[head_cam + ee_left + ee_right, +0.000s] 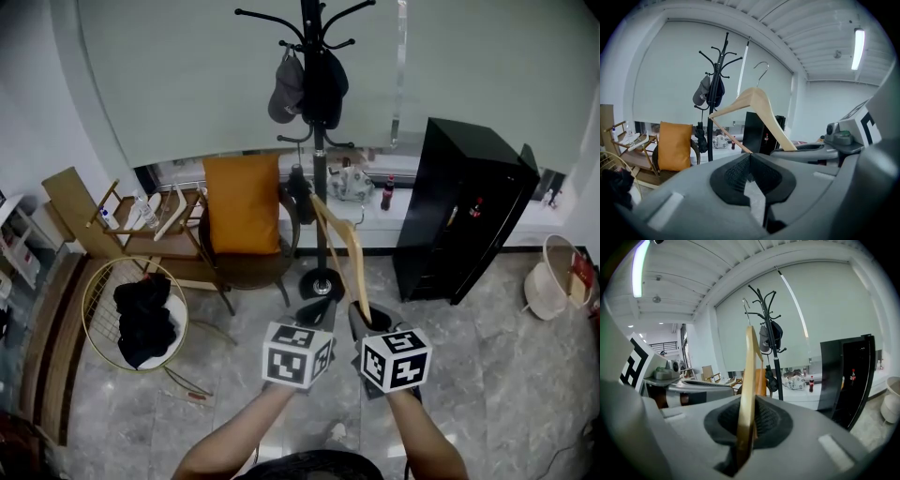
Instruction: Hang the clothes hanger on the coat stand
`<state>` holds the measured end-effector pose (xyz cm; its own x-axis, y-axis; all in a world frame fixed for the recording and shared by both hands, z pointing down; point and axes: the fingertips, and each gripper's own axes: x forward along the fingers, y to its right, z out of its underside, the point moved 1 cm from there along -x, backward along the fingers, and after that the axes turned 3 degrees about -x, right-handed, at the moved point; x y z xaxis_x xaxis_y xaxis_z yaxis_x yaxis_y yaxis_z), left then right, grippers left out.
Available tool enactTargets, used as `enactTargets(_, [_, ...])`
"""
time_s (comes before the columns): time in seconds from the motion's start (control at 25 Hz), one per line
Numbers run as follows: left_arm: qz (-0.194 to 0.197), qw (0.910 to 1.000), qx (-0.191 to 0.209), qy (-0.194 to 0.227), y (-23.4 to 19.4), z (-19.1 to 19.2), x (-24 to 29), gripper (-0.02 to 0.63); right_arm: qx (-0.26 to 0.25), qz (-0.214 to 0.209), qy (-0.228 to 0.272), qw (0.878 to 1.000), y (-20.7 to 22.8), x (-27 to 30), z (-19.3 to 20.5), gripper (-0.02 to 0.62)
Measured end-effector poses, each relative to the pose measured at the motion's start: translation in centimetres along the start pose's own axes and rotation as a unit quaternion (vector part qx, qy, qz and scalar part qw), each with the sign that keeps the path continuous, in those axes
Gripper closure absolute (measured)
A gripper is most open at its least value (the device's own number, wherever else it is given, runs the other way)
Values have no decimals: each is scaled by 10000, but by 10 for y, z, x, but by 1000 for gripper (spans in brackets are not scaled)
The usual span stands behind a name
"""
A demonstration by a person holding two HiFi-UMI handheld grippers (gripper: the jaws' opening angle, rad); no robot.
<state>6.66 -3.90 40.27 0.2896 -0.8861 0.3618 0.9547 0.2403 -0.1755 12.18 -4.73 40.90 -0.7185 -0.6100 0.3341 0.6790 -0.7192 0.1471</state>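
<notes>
A wooden clothes hanger (339,246) with a metal hook rises tilted from my right gripper (365,317), which is shut on one of its arm ends. In the right gripper view the hanger (750,380) stands edge-on between the pads of my right gripper (748,404). My left gripper (315,313) is right beside it, shut with nothing between the jaws, and its own view shows the hanger (757,102) just ahead of my left gripper (750,157). The black coat stand (318,141) stands farther off by the window, with dark caps (305,86) on its hooks.
A chair with an orange cushion (242,217) stands left of the coat stand, next to a wooden folding rack (131,225). A round wire basket (98,281) holds dark clothes. A black cabinet (461,214) and a white bin (551,281) are on the right. The floor is grey tile.
</notes>
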Motion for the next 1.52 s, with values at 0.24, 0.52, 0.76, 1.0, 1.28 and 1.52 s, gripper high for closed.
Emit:
enactTargets(0.24, [-189, 9998, 24, 73, 12, -21, 30, 601, -80, -163, 3, 9998, 32, 3, -13, 574])
enactTargets(0.52, [-274, 9996, 14, 15, 22, -24, 52, 601, -88, -250, -19, 9996, 56, 3, -17, 574])
enactTargets(0.76, [-241, 9996, 71, 84, 25, -36, 69, 601, -94, -206, -36, 9997, 73, 7, -21, 575])
enactTargets(1.0, [-188, 9998, -31, 84, 8, -38, 87, 601, -151, -142, -107, 9997, 80, 26, -23, 575])
enactTargets(1.28, [-23, 9999, -78, 93, -32, -46, 107, 601, -151, 22, -150, 9998, 80, 71, -32, 574])
enactTargets(1.52, [198, 9997, -92, 65, -79, -60, 124, 601, -92, 272, -207, 9994, 74, 115, -43, 574])
